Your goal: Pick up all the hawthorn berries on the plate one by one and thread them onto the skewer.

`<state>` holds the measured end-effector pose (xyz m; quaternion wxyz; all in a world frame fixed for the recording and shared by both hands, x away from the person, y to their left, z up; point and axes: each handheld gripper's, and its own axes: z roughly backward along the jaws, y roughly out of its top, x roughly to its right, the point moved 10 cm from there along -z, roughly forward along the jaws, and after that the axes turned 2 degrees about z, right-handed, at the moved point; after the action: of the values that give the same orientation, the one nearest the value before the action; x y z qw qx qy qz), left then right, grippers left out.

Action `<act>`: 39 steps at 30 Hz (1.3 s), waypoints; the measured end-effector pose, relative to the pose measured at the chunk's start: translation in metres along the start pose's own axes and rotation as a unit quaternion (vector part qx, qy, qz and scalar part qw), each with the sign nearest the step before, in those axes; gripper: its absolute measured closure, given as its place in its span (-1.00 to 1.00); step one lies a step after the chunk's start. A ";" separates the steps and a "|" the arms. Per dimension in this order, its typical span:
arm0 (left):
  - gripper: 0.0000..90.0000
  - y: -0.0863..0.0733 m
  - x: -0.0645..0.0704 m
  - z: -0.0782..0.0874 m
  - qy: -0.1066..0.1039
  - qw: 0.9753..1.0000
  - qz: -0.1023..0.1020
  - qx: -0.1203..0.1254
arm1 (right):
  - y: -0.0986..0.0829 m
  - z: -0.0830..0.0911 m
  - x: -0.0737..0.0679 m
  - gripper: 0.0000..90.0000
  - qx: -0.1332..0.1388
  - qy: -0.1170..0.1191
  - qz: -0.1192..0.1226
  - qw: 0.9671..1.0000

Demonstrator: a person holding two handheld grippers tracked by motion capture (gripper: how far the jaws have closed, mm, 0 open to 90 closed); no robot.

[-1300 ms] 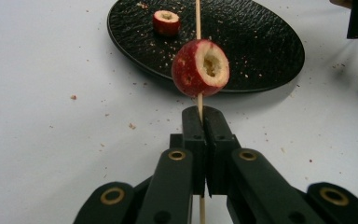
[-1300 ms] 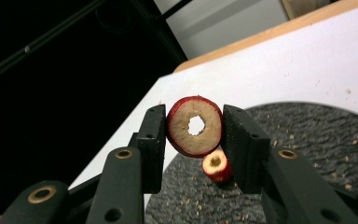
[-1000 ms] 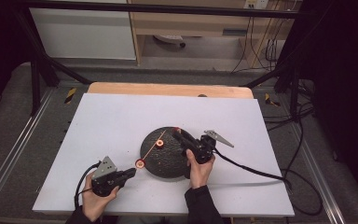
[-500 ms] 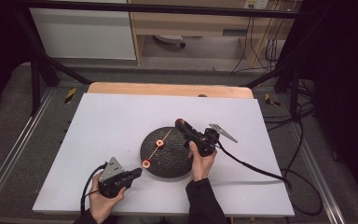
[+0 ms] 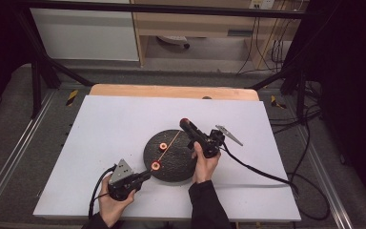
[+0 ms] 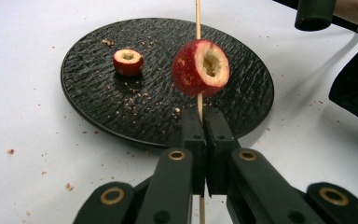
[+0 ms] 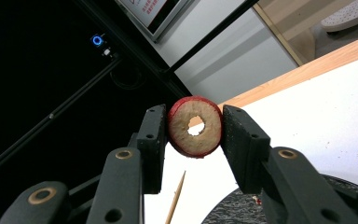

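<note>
Fruit pieces, red-skinned and cored, sit at three spots around a round black plate (image 5: 171, 164) on the white surface (image 5: 109, 124). The left hand-held gripper (image 5: 143, 176), in the person's left hand (image 5: 112, 207) near the surface's front edge, has its jaws closed tight on a thin wooden skewer (image 6: 198, 18). One hollow piece (image 6: 200, 67) is threaded on the skewer just beyond the jaw tips, held above the plate's near rim. The skewer runs on over the plate towards the right gripper. A smaller loose piece (image 6: 127, 62) lies on the plate to the left in the left gripper view, with crumbs scattered around it and on the surface.

The right hand-held gripper (image 5: 187, 125), in the right hand (image 5: 204, 162) at the plate's right side, points up and away from the person. Its jaws are part open and press on both sides of a ring-shaped slice (image 7: 195, 126) with a hole through its middle. In the right gripper view the skewer's pointed tip shows below the slice, apart from it, with the plate's edge at the bottom
</note>
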<state>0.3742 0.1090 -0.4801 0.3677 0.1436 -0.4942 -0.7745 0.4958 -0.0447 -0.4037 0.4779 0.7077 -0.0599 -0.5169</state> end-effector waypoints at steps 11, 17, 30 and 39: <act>0.96 0.003 0.002 -0.003 -0.001 1.000 0.003 0.005 | 0.000 0.000 -0.001 0.37 0.009 0.004 -0.011 1.000; 0.96 0.006 0.004 -0.005 -0.001 1.000 0.003 0.009 | -0.001 0.000 -0.002 0.37 0.012 0.006 -0.013 1.000; 0.96 0.007 0.004 -0.006 0.004 1.000 0.005 0.014 | 0.001 0.001 -0.004 0.37 0.020 0.010 -0.021 1.000; 0.96 0.011 0.006 -0.010 0.010 1.000 0.015 0.019 | -0.001 0.000 -0.004 0.37 0.024 0.013 -0.025 0.999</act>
<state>0.3801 0.0957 -0.4744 0.3812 0.1514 -0.5073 -0.7579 0.4936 -0.0421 -0.4020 0.4486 0.7270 -0.0481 -0.5176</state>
